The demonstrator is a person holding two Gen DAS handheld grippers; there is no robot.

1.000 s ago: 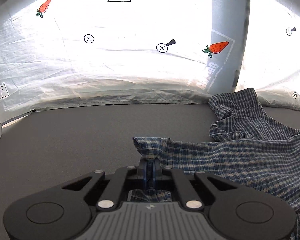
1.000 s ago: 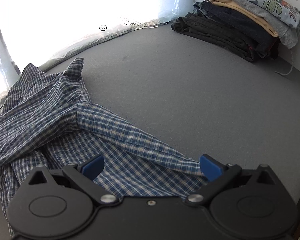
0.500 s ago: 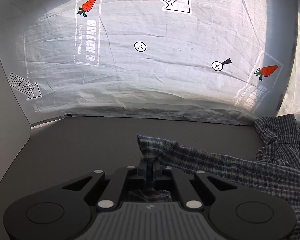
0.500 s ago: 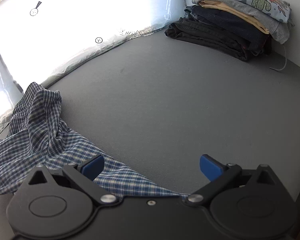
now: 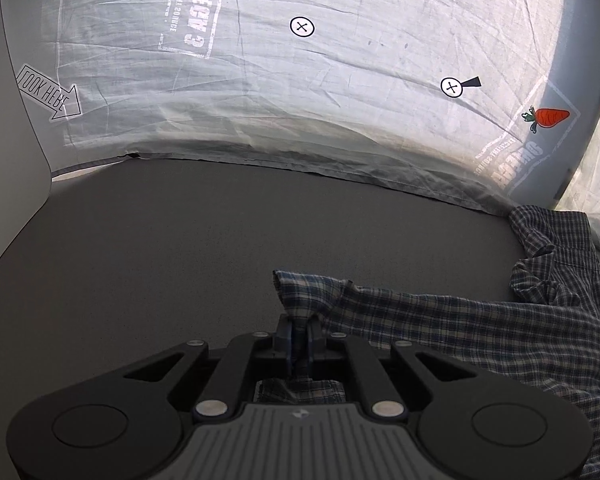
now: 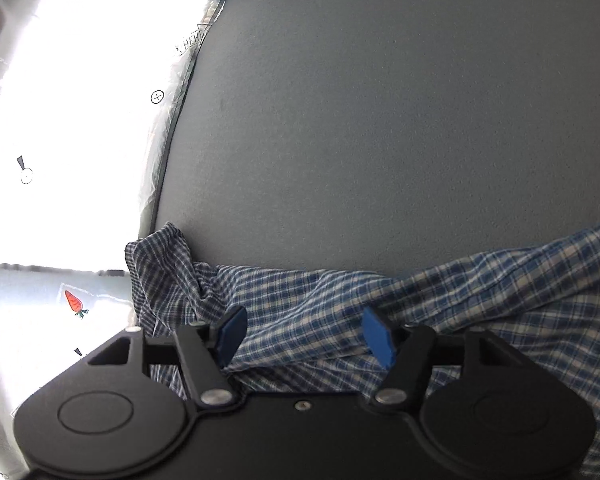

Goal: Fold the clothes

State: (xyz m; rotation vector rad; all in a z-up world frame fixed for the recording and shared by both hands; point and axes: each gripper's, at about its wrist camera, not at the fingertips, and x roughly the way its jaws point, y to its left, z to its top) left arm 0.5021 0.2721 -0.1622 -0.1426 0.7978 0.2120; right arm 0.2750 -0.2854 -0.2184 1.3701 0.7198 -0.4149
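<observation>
Grey tabletop meets a white printed backdrop. Left gripper is clamped on a corner of the blue plaid shirt, which lies rumpled rightward. Right gripper hangs over the shirt with fingers apart.

Left gripper: matte black linkage arms, two round black end discs, silver pivot screws, a grey ribbed centre plate with a small emblem, dark fingers. Right gripper: same black body and silver screws, bright blue finger pads.
</observation>
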